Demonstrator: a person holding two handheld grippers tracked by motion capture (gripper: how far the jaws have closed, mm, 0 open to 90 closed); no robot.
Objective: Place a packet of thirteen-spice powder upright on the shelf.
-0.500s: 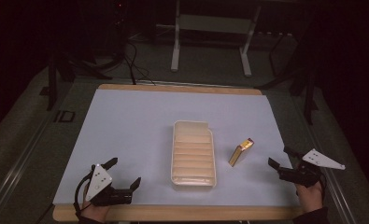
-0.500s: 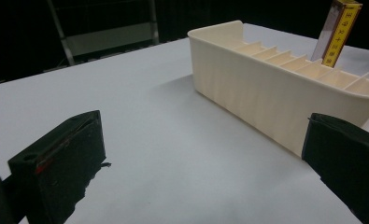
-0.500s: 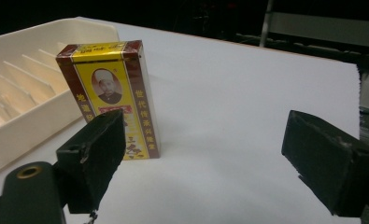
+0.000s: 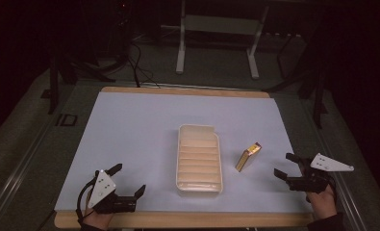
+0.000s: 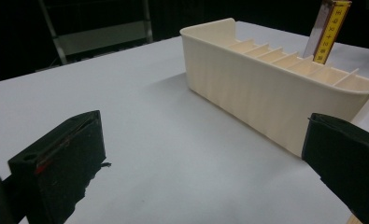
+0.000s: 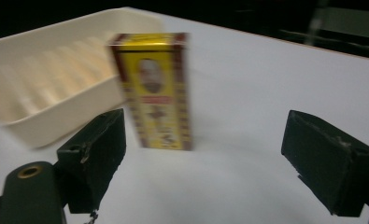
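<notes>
1. the yellow box (image 6: 154, 91) stands upright on the white worktop (image 4: 130, 130), just right of the cream divided tray (image 4: 199, 159).
2. its label shows a portrait and red bands; the writing is too blurred to read.
3. right gripper (image 4: 287, 166): fingers wide, empty, near the box.
4. left gripper (image 4: 129, 180): fingers wide, empty.

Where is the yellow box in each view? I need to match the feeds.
High view: yellow box stands upright right of centre, between the tray and the right gripper.
Left gripper view: top right corner, its upper part sticking up behind the tray.
Right gripper view: centre-left, upright, ahead of the open jaws.
Shared landmark: the cream slotted tray, beside the box in all three.
</notes>
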